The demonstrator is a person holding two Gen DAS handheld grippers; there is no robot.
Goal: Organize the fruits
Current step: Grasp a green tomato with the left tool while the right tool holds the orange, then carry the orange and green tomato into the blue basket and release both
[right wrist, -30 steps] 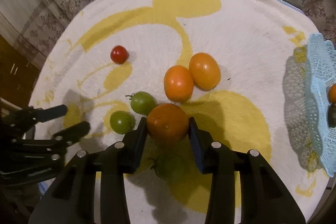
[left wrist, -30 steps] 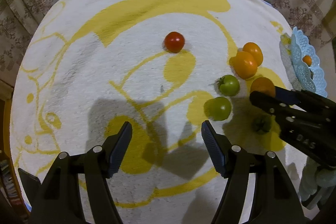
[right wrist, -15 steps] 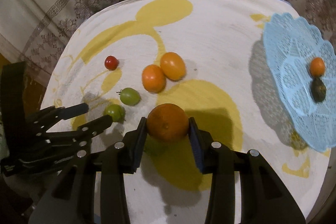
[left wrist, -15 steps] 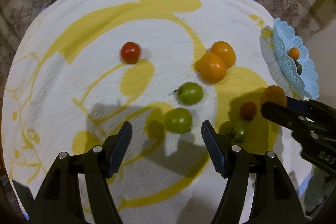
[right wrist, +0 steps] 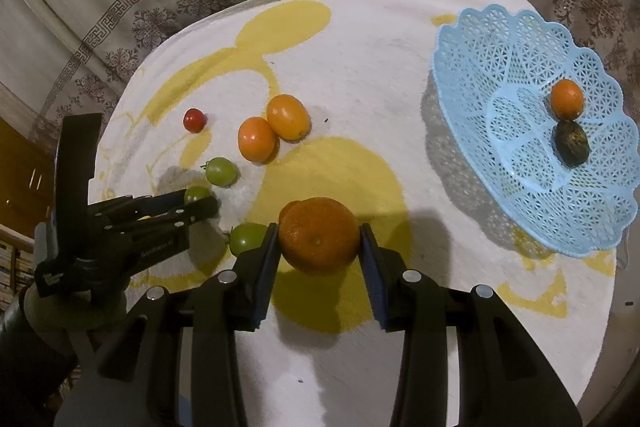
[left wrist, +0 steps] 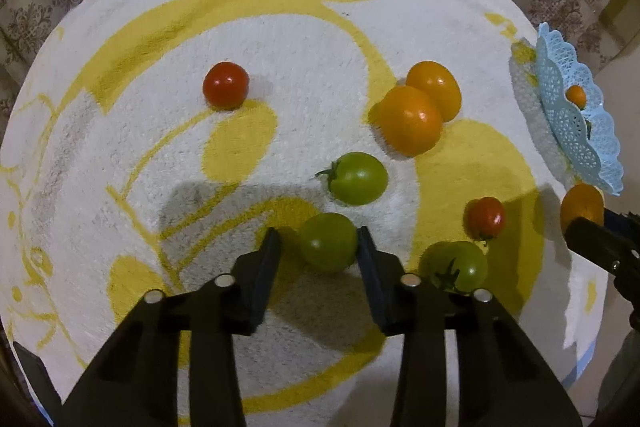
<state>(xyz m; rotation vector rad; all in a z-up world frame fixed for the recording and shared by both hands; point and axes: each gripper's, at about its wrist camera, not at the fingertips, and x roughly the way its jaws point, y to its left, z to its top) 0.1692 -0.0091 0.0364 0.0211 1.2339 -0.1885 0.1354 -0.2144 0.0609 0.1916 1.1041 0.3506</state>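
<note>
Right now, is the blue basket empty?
No, the blue basket already holds a small orange fruit and a dark fruit, seen plainly from the right wrist.

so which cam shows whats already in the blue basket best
The right wrist view. It looks into the blue basket and shows a small orange fruit with a dark fruit beside it. The left wrist view catches the basket edge-on at the frame's right side, showing only the small orange fruit clearly.
</note>
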